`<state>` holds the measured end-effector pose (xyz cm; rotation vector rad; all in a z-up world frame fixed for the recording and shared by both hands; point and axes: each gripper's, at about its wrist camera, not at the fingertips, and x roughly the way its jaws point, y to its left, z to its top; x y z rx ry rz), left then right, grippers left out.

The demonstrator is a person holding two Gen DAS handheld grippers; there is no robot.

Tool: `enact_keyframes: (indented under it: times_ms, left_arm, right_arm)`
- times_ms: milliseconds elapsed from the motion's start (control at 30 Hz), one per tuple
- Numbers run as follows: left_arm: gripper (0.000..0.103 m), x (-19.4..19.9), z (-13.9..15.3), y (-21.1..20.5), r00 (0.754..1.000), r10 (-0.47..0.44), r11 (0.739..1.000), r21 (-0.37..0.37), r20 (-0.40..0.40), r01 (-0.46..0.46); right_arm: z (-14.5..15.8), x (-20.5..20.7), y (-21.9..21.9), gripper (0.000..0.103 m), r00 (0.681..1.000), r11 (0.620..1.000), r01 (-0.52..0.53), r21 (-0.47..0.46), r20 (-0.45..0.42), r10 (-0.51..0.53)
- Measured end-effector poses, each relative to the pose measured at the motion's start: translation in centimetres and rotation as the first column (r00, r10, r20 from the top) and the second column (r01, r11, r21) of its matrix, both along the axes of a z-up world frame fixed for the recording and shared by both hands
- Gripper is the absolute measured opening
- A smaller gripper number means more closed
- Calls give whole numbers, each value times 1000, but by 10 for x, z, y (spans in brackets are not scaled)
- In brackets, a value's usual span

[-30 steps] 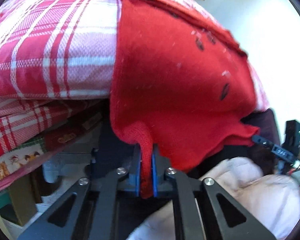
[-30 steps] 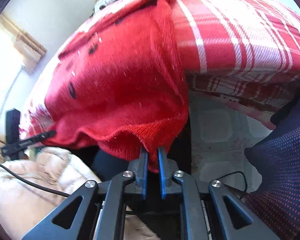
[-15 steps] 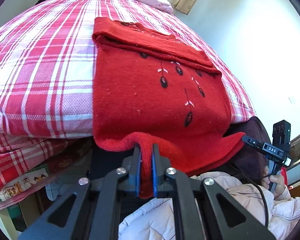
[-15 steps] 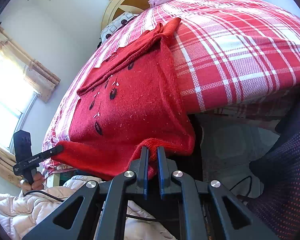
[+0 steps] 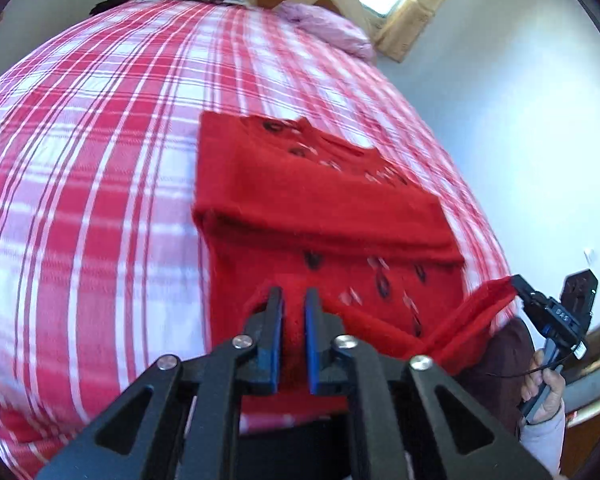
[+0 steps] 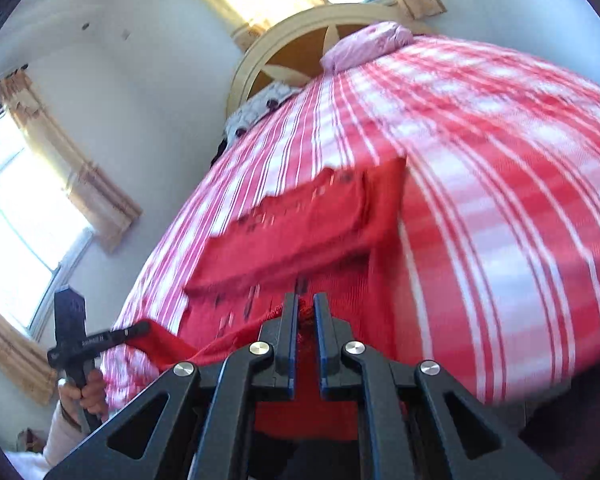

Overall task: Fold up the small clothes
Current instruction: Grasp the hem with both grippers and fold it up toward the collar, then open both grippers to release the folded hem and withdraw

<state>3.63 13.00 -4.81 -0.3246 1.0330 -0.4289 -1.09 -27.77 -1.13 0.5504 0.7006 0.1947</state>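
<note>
The left claw (image 5: 294, 300) grips the sweater (image 5: 300, 204) by its near hem, the red knit bunched between the two blue pads. Its jaws have just been opening a little, yet the cloth is between them and looks pinched. The right claw (image 6: 306, 305) is closed tight on the hem's other corner, a twist of red yarn squeezed between its pads.

The sweater lies on the bed (image 5: 92, 152), its far part flat on the red and white plaid cover, with a folded band lying across its middle. The near hem is lifted off the bed's near edge and stretched between the two claws. Small dark leaf-like marks run across the knit.

In the left view the right claw (image 5: 518, 282) shows at the hem's far corner, to the sweater's right, with a hand (image 5: 544, 384) around its handle. In the right view the left claw (image 6: 140, 328) shows to the sweater's left, also held by a hand (image 6: 88, 394).

White lettering sits on the side of each claw seen from the other camera, too blurred to read.

Beyond the sweater, at the bed's far end, stand a curved headboard (image 6: 284, 46) and a pink pillow (image 6: 372, 44).
</note>
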Motion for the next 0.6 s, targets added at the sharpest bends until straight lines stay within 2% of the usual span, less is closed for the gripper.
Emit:
enact_keyframes:
  times_ms: [33, 133, 233, 300, 333, 367, 400, 433, 467, 500, 567, 600]
  left_arm:
    - [22, 17, -3, 5, 999, 26, 1000, -3, -24, -26]
    - [55, 47, -7, 22, 993, 98, 995, -3, -62, -98]
    - [56, 56, -4, 41, 988, 149, 988, -19, -47, -150]
    - [56, 50, -2, 46, 992, 121, 992, -33, -17, -122]
    - [56, 42, 0, 45, 995, 95, 995, -10, 18, -94]
    - [56, 34, 2, 42, 997, 69, 998, 13, 47, -69]
    - [57, 24, 3, 35, 996, 27, 998, 54, 85, -32]
    - [65, 19, 4, 29, 995, 2, 997, 83, 104, -11]
    - [73, 13, 2, 21, 991, -30, 993, 121, 133, 14]
    - [76, 6, -1, 13, 985, -55, 988, 155, 161, 30]
    - [77, 2, -10, -4, 978, -92, 973, 225, 185, 49]
    - [77, 3, -14, -9, 977, -104, 966, 252, 187, 55]
  right_arm:
    - [-2, 15, -8, 7, 1000, 999, 21, 27, -2, -21]
    - [-15, 50, -23, 8, 997, 994, 67, 82, -37, -64]
    - [-31, 74, -28, 8, 992, 993, 93, 69, -97, -86]
    - [-34, 72, -31, 8, 993, 993, 85, 87, -92, -77]
    - [-33, 68, -32, 8, 993, 993, 86, 78, -86, -79]
    - [-32, 65, -30, 12, 993, 995, 88, 51, -83, -84]
    - [-31, 58, -26, 24, 993, 996, 87, 1, -75, -87]
    - [-30, 52, -23, 34, 994, 996, 85, -24, -61, -86]
    - [-32, 45, -21, 57, 995, 996, 84, -35, -46, -86]
    - [-34, 34, -18, 72, 996, 995, 88, -38, -23, -89]
    - [-39, 21, -14, 73, 996, 995, 85, -47, -15, -86]
    - [-40, 15, -10, 73, 996, 992, 91, -85, -12, -93]
